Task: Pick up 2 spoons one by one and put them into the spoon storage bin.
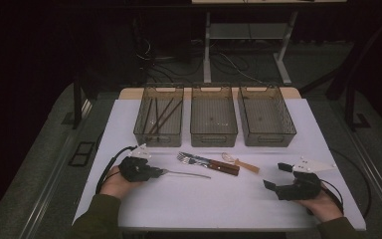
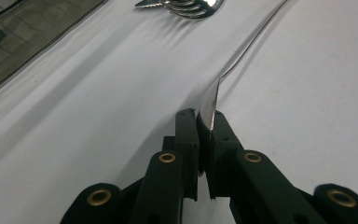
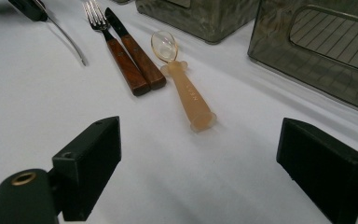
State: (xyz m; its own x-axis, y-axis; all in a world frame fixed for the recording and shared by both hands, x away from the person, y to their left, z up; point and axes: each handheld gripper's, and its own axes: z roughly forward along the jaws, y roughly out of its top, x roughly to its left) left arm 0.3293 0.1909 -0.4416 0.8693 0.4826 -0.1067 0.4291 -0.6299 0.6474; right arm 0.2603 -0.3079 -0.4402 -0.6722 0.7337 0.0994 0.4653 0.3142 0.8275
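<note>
Nearest the person, the left gripper (image 1: 155, 173) is clamped on the flat end of a thin metal utensil (image 1: 186, 174) that lies on the white desk (image 1: 204, 204), its slim handle running away to the right, while the right gripper (image 1: 273, 177) hovers at the desk's right side with its jaws spread wide and nothing between them. Just beyond, in the middle of the desk, lie two wooden-handled forks (image 1: 211, 163) side by side and a translucent orange spoon (image 1: 239, 163) just to their right. Farthest off, three smoky plastic bins (image 1: 214, 117) stand in a row, the left one holding dark sticks (image 1: 160, 114)
</note>
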